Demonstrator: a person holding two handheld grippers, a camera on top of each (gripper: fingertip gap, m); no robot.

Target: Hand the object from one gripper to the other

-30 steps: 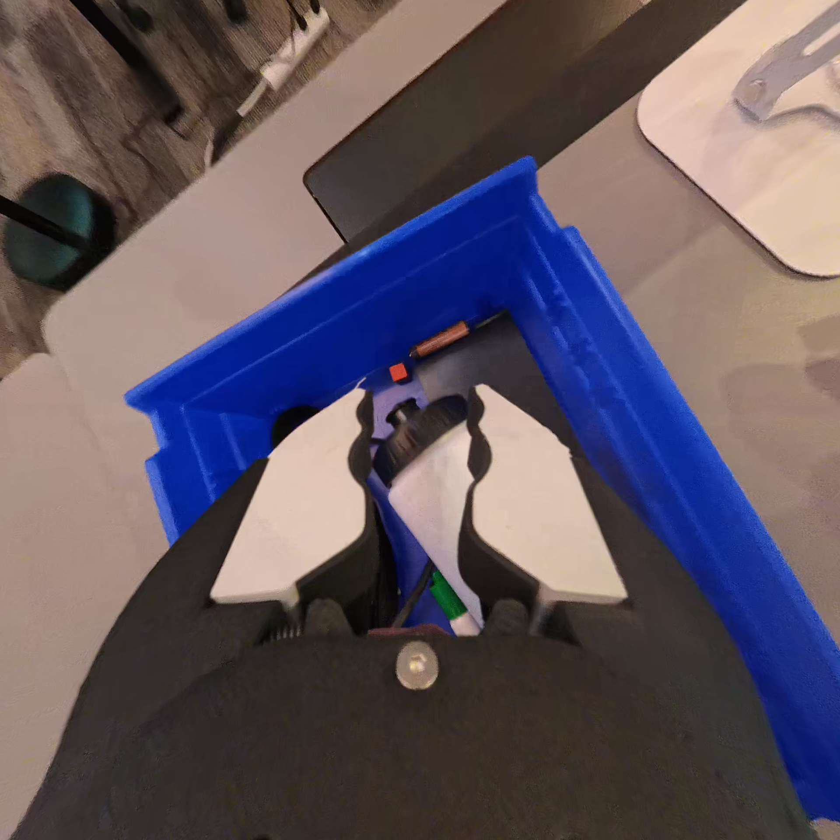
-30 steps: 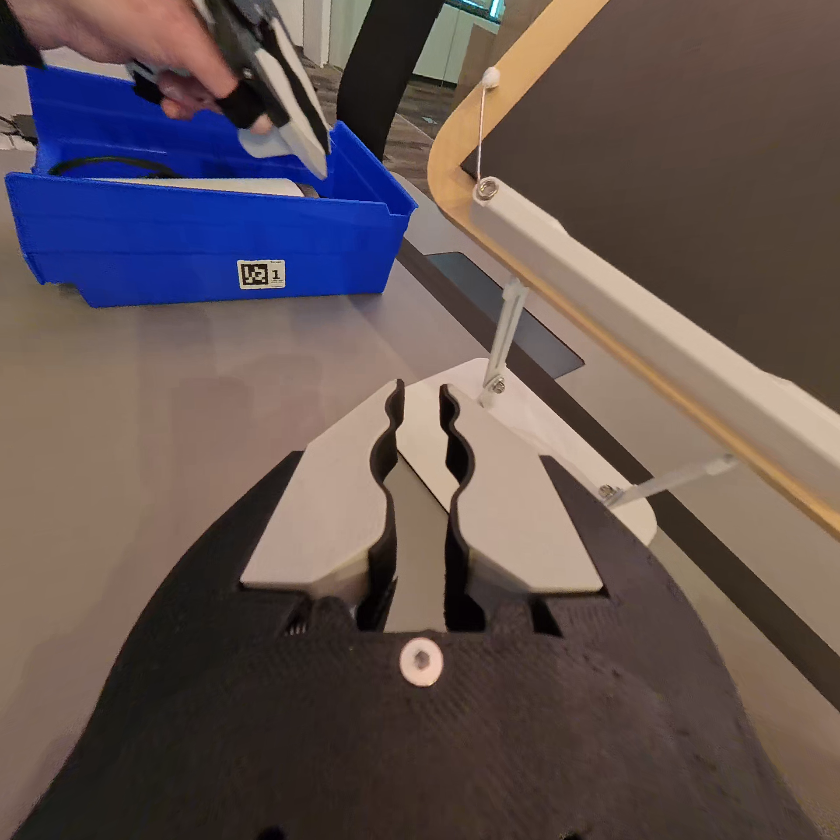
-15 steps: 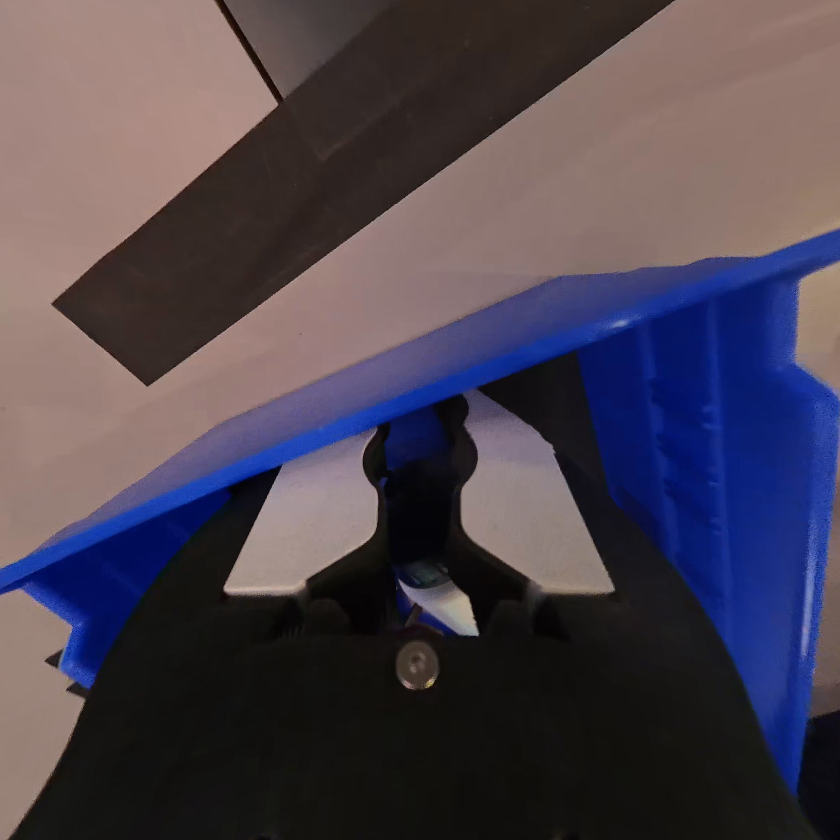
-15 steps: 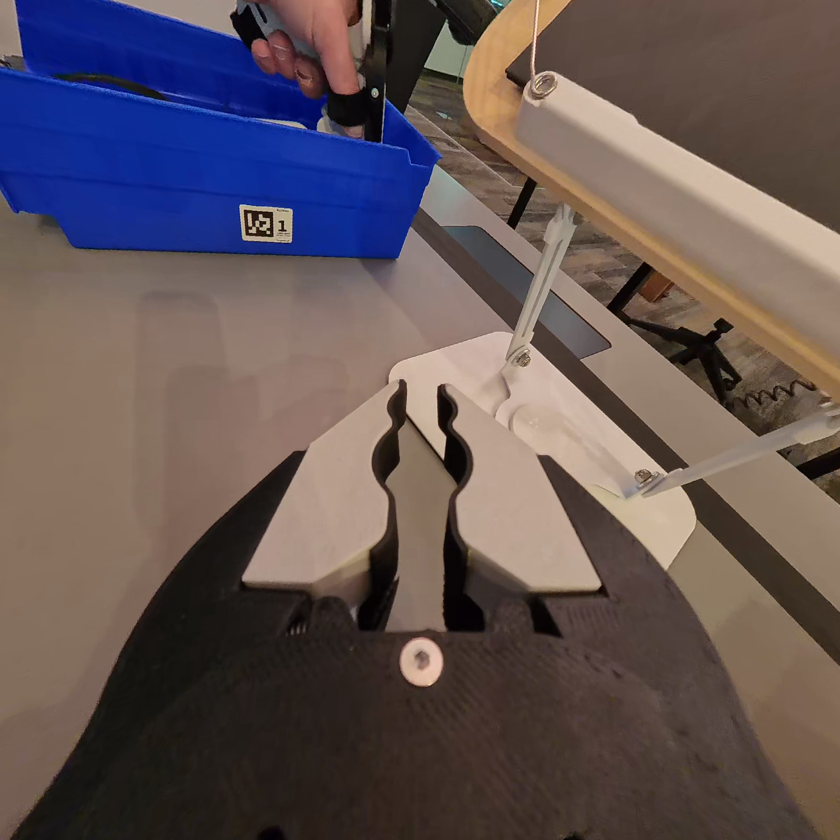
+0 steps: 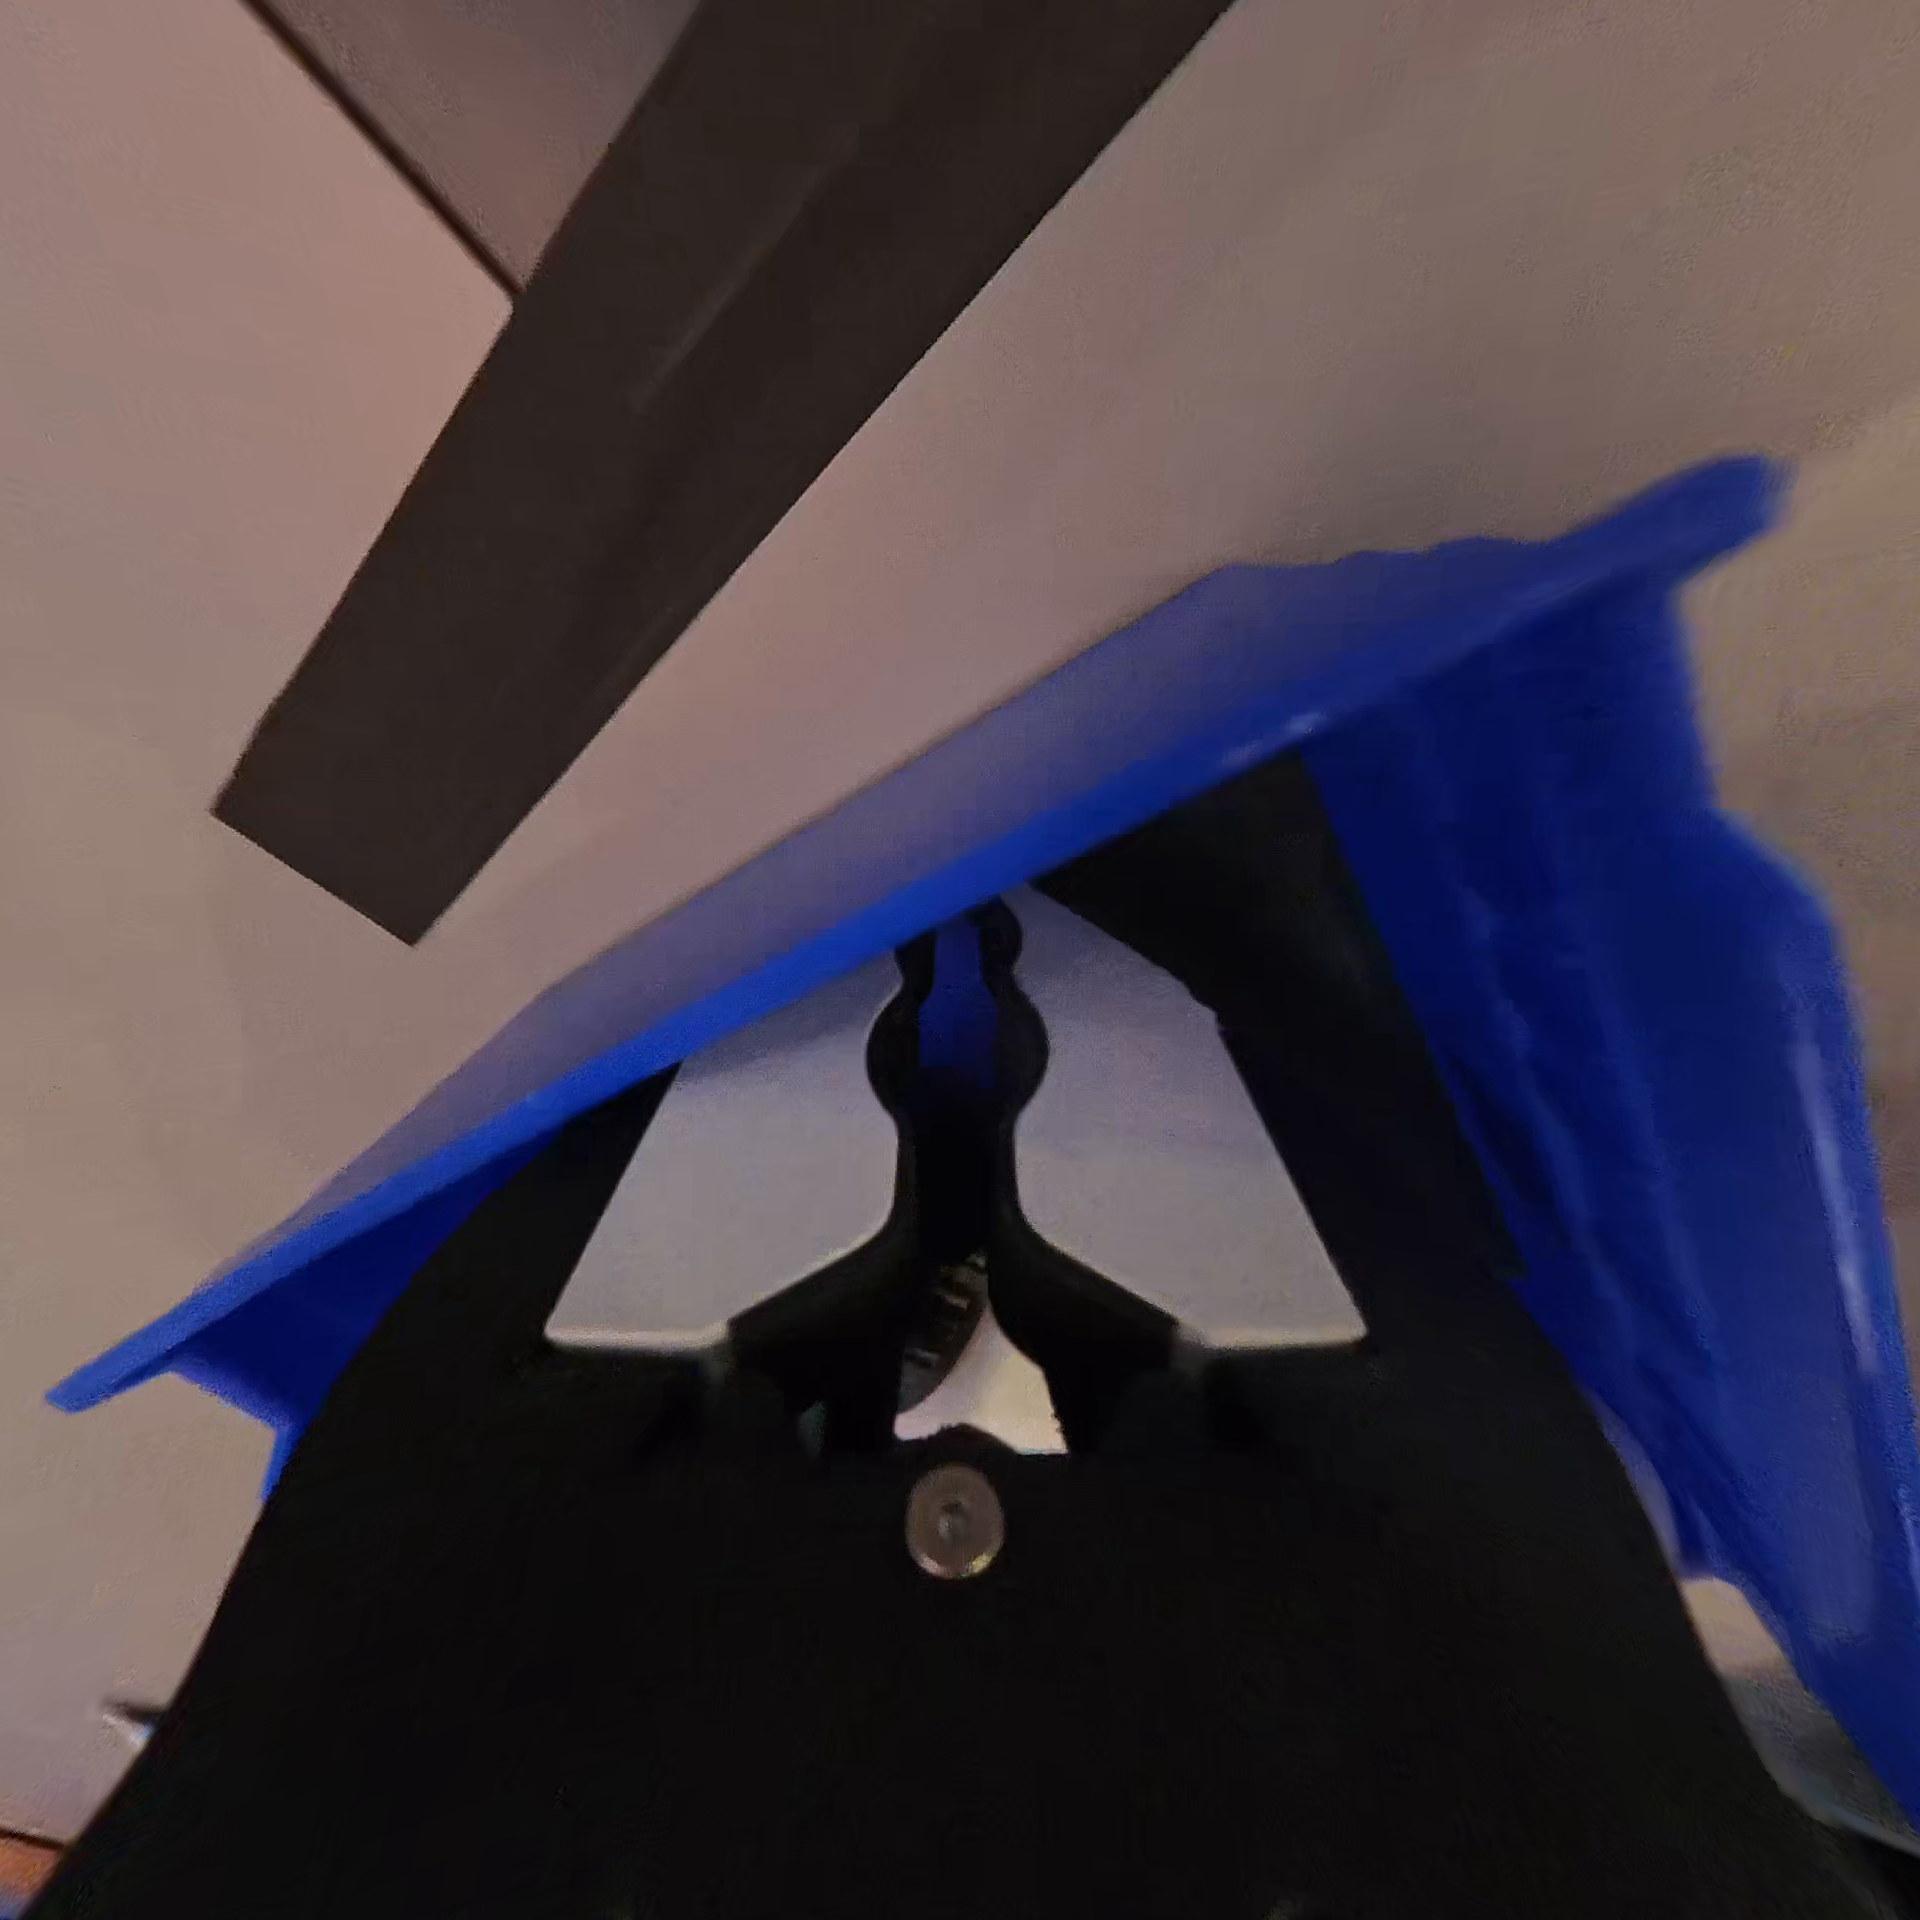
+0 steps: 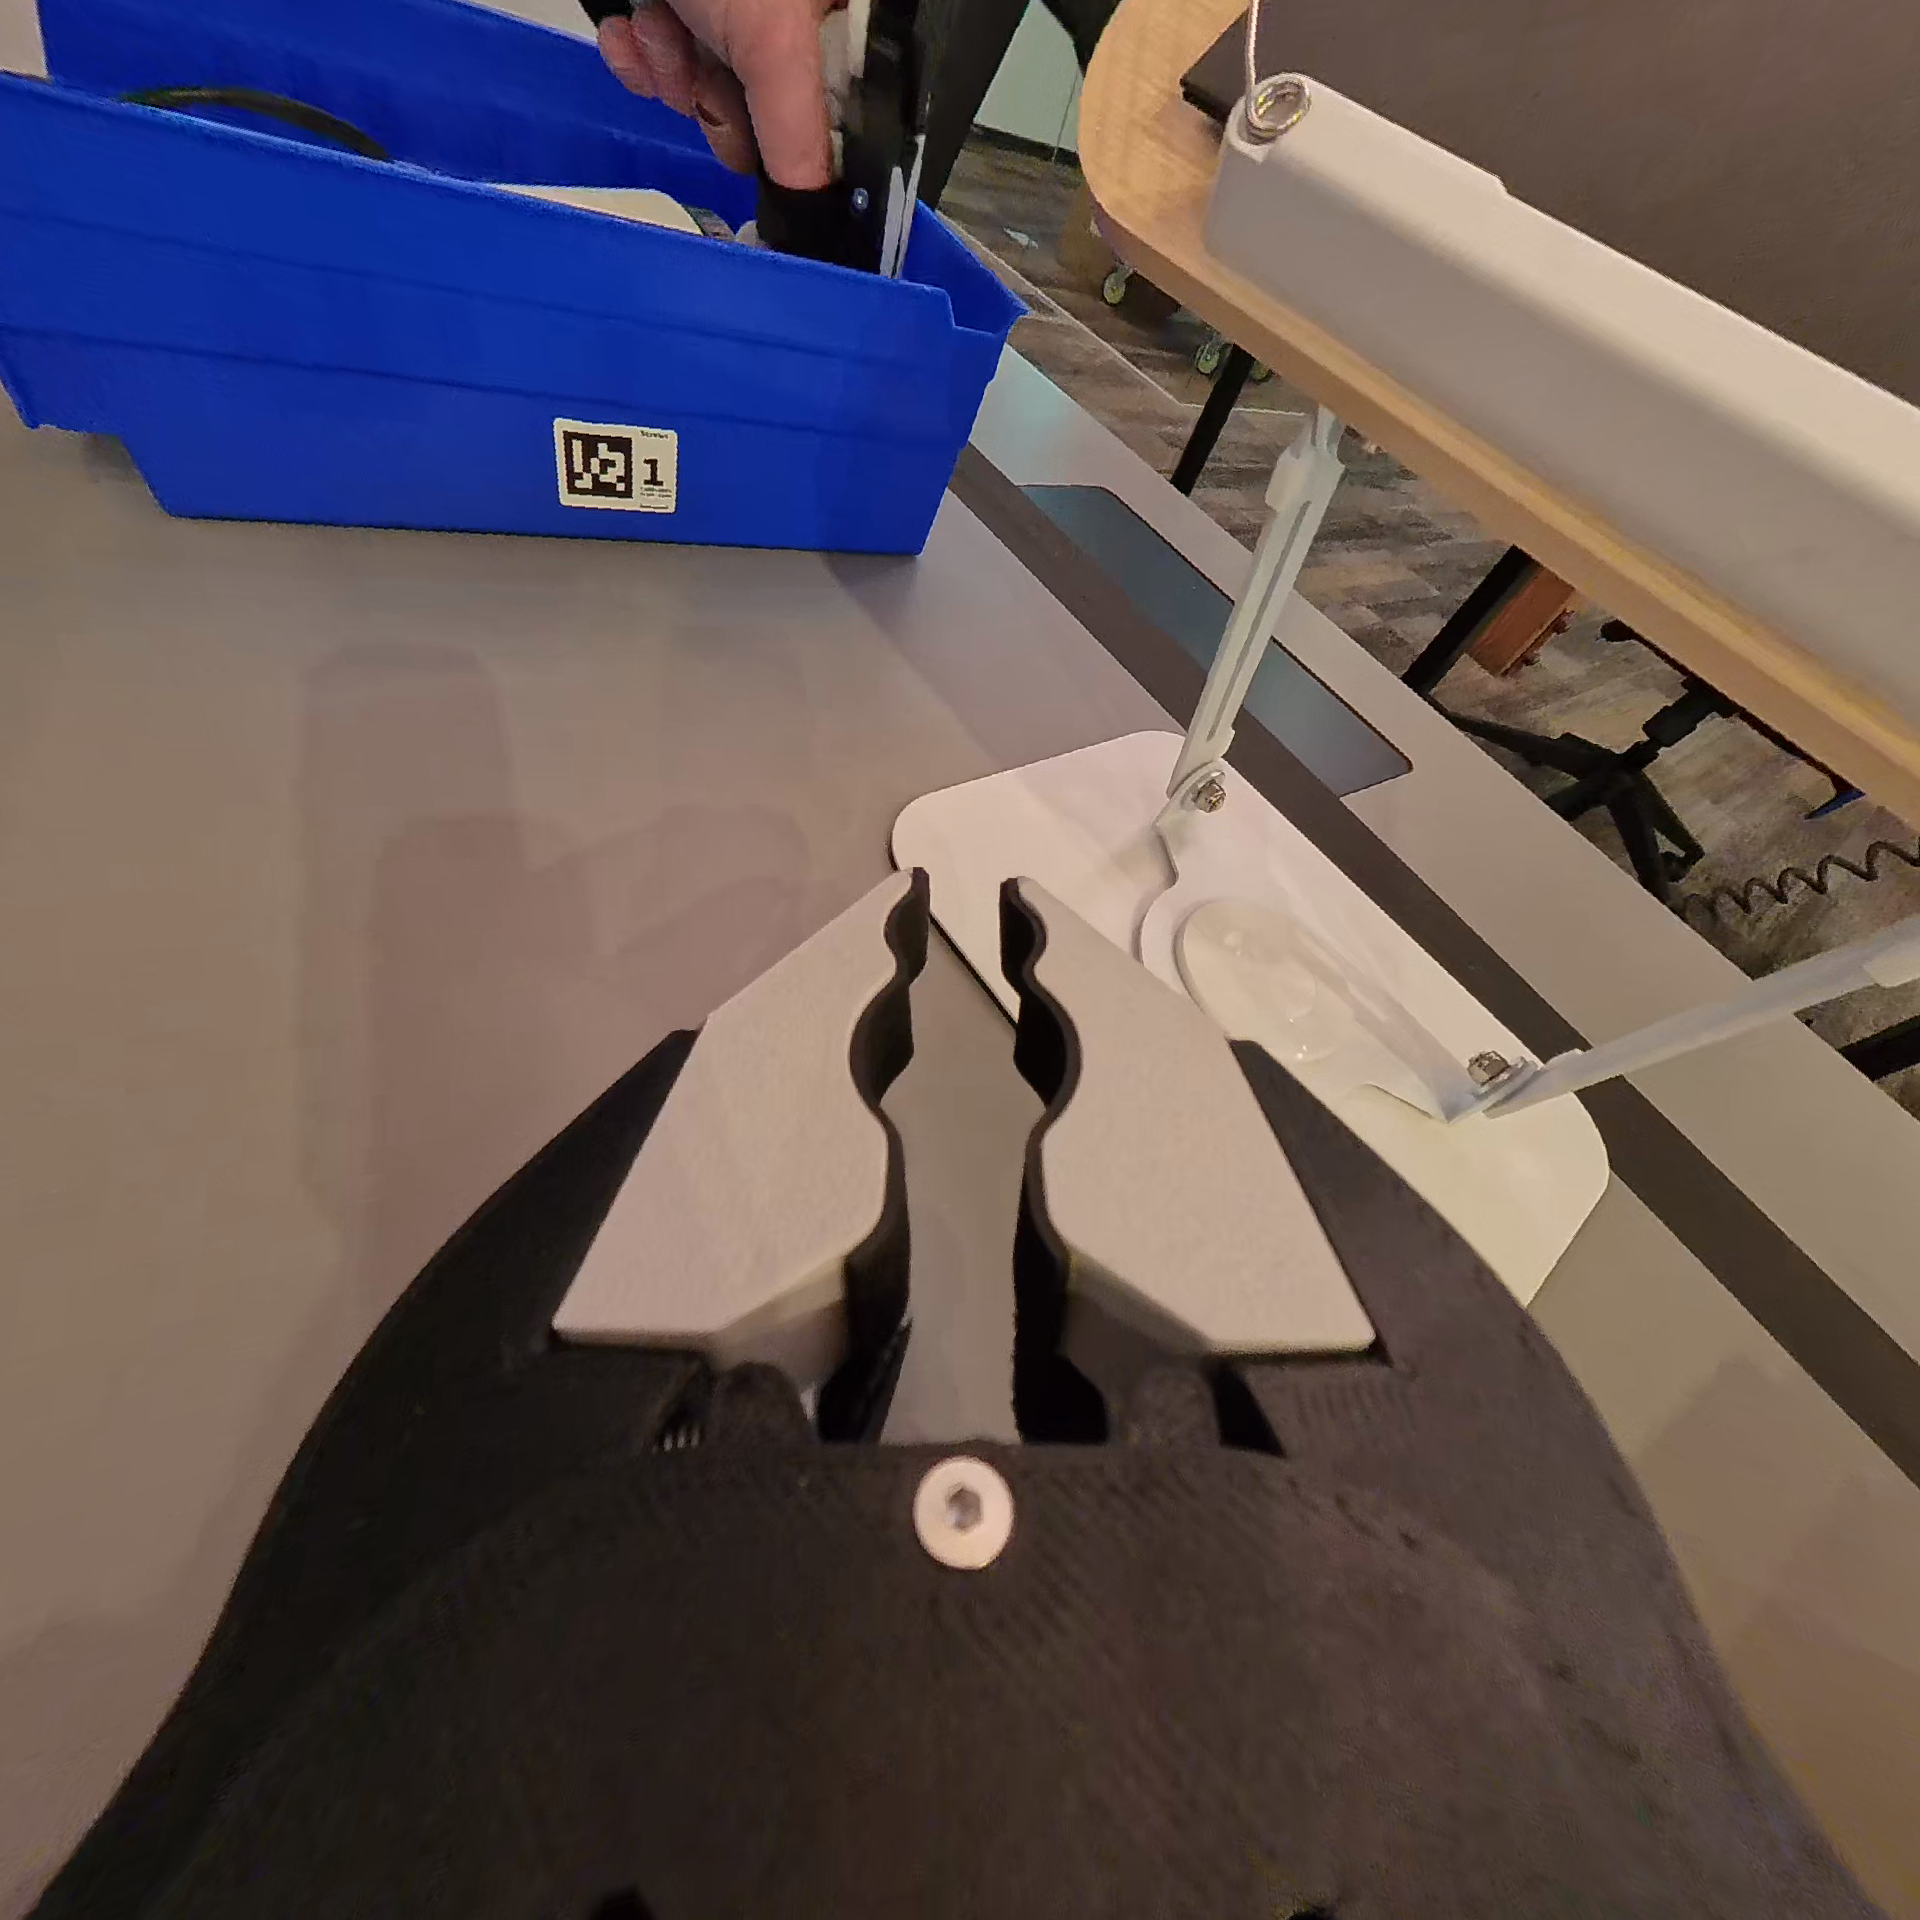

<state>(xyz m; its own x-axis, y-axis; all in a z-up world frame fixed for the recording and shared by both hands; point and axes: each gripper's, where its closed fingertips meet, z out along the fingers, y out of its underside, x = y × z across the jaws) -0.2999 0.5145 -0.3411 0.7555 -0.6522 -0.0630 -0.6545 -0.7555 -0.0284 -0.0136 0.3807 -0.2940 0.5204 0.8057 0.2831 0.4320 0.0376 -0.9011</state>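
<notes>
My left gripper reaches deep into the blue bin, its jaws drawn close together. A white tube with a black ribbed cap sits between the pads near their base. The fingertips lie under the bin's rim. In the right wrist view a hand holds this gripper down inside the right end of the bin. My right gripper hovers low over the grey table, jaws slightly apart and empty.
A white base plate with thin metal struts lies right of my right gripper, under a slanted wood-edged panel. A dark strip runs along the table. The bin bears a square sticker and holds a black cable. Spacing between my two grippers at the tips: around 30 cm.
My left gripper went deeper into the bin and closed its jaws around the tube's cap end. My right gripper moved a little nearer to the white base plate, its jaws unchanged.
</notes>
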